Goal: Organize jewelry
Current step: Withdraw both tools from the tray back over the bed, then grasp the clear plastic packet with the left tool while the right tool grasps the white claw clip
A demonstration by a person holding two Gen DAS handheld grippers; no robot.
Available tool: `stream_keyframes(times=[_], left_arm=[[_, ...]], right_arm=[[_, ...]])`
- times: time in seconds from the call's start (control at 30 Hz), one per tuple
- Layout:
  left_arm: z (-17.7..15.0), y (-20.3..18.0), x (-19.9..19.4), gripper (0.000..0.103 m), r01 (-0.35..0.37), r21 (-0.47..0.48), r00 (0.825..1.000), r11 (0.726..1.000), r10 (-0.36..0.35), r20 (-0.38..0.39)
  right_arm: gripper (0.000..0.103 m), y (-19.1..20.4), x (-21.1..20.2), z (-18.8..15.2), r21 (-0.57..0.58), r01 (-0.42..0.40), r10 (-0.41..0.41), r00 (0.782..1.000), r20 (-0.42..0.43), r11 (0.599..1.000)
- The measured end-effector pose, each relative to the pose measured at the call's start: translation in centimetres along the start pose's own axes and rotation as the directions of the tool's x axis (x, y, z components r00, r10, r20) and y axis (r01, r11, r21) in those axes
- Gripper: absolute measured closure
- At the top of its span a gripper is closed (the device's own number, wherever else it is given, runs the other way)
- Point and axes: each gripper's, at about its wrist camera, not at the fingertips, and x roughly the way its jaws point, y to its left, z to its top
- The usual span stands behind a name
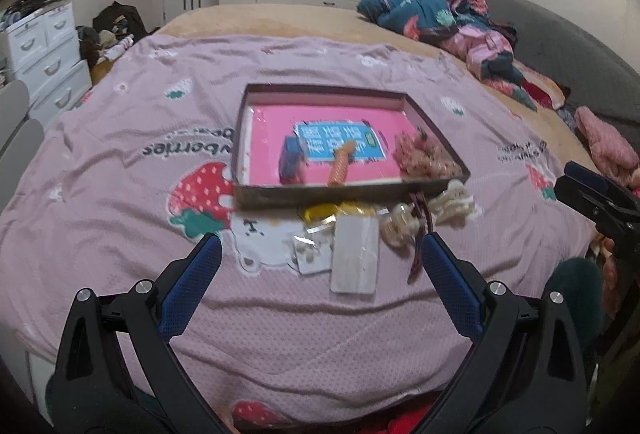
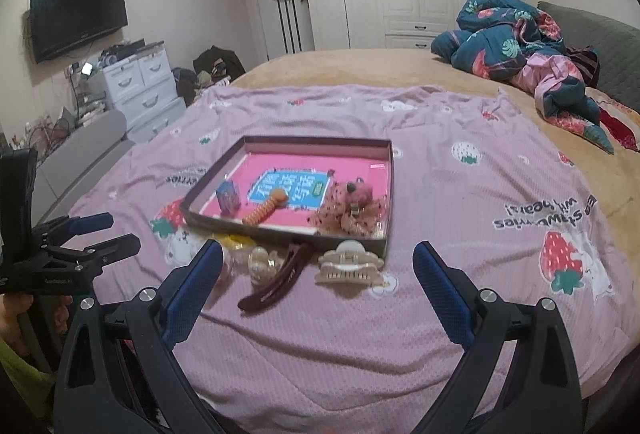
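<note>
Both claws hang over the near edge of the bed, each spread wide with nothing between its blue pads: the left claw above a flat white packet, the right claw above the loose hair pieces. A shallow tray with a pink floor sits on the pink strawberry sheet. Inside it lie a small blue box, an orange coiled hair tie and a frilly pink scrunchie with a bear face in the right near corner. Just outside the tray's near wall, on the sheet, rest a cream claw clip, a dark red barrette lying aslant, a pearly clip and something yellow I cannot make out. A crumpled floral quilt lies far back.
</note>
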Motion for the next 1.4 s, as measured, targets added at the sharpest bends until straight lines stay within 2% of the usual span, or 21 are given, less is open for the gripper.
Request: stream_keyframes(times=[0.33,0.5,0.77,1.13,1.3,1.4], left_arm=[[-1.4,-1.6,2.5,0.010,0.030,0.044,0.997,0.999,-0.027,-0.066],[-2.1,-2.1,4.1,0.020,0.039,0.057,0.994,0.998,-0.033,-0.104],[-2.7,-2.2,6.2,0.042,0.055,0.061,0.987,0.997,-0.045,-0.152],[-2.2,-2.3,8.5,0.043,0.059,0.057,0.985,0.997,-0.049,-0.165],[-2.2,-2.3,9.4,0.050,0.050,0.062,0.983,0.997,-0.038,-0.179],[-2.2,-2.0,9.6,0.060,0.035,0.066,0.984,0.997,-0.023,-0.177]], right_arm=[[0.008,-1.2,2.1,-2.0,0.008,0.025,-0.024,0.997,-0.071,1.000],[0.008,-1.7,3.2,-2.7,0.017,0.027,-0.025,0.995,-0.099,0.999],[0.008,-2.0,5.0,-3.5,0.014,0.029,-0.027,0.990,-0.137,0.999],[0.008,-2.9,9.2,-3.3,0.006,0.070,-0.068,0.981,-0.179,0.998],[0.008,-3.6,11.1,-2.6,0.024,0.075,-0.068,0.977,-0.200,0.997],[0.008,-3.7,12.1,-2.5,0.028,0.073,-0.065,0.974,-0.218,0.997]])
